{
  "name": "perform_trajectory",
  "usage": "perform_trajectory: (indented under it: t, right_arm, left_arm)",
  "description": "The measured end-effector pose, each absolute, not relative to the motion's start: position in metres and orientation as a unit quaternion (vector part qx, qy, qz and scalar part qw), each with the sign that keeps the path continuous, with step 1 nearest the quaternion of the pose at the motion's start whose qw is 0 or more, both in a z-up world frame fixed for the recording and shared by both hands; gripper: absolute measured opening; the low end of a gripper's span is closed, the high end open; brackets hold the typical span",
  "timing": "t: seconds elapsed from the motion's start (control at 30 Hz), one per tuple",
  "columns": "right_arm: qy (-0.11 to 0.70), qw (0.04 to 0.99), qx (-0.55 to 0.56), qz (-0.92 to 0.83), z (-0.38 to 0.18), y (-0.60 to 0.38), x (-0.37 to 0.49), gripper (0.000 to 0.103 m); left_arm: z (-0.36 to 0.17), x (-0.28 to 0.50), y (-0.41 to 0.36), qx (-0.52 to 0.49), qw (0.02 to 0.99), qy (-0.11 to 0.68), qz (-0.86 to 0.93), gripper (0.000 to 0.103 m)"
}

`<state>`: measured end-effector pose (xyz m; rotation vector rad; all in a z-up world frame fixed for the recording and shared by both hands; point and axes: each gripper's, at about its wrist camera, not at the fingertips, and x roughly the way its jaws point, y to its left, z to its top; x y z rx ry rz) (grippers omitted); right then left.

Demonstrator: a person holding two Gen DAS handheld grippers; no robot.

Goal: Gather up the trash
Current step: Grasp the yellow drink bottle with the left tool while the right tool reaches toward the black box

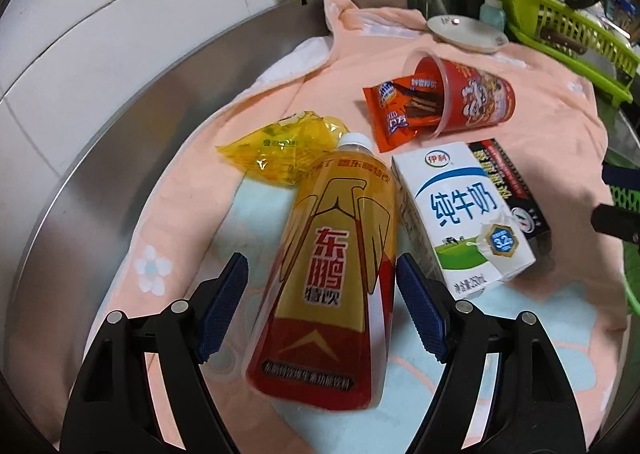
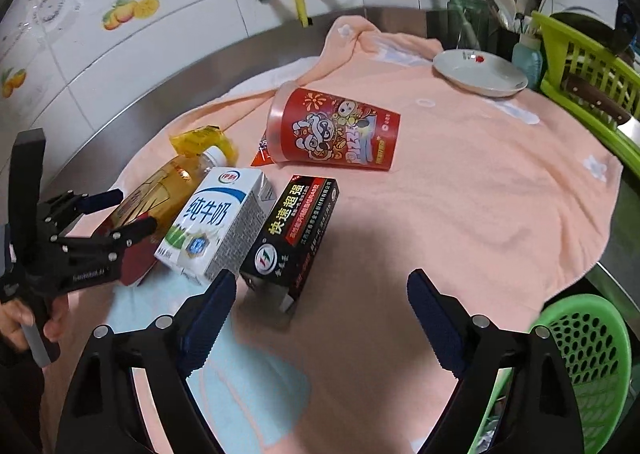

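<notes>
A yellow and red drink bottle (image 1: 332, 266) lies on the peach towel (image 1: 560, 142), cap pointing away. My left gripper (image 1: 322, 260) is open and straddles the bottle's lower half; its right pad sits at the bottle's side and the left pad stands apart. To the bottle's right lie a white milk carton (image 1: 464, 210) and a black box (image 1: 508, 182). Behind them a red cup (image 1: 472, 98) lies tipped over with an orange snack wrapper (image 1: 396, 110) in its mouth, and a yellow wrapper (image 1: 280, 146) sits by the bottle cap. My right gripper (image 2: 322, 276) is open over bare towel, with the black box (image 2: 296, 230) just past its left finger.
A green perforated basket (image 2: 588, 342) stands at the lower right, beside the towel's edge. A white plate (image 2: 480, 72) and a green dish rack (image 2: 580, 70) with knives are at the back right. Steel counter (image 1: 120, 158) and tiled wall lie to the left. A hand (image 2: 24, 322) holds the left gripper.
</notes>
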<state>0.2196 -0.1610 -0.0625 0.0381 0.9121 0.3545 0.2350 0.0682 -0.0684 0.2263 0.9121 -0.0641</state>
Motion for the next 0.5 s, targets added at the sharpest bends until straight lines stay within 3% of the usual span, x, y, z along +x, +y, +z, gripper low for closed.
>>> perform_trajectory:
  t: [0.1, 0.5]
  right_arm:
    - [0.451, 0.876, 0.029, 0.17, -0.068, -0.156, 0.231, 0.08]
    - [0.497, 0.851, 0.057, 0.157, -0.086, -0.129, 0.274, 0.069]
  left_arm:
    - [-0.076, 0.242, 0.068, 0.105, 0.885, 0.451, -0.04, 0.068]
    - [-0.076, 0.236, 0.084, 0.081, 0.892, 0.444, -0.032, 0.066]
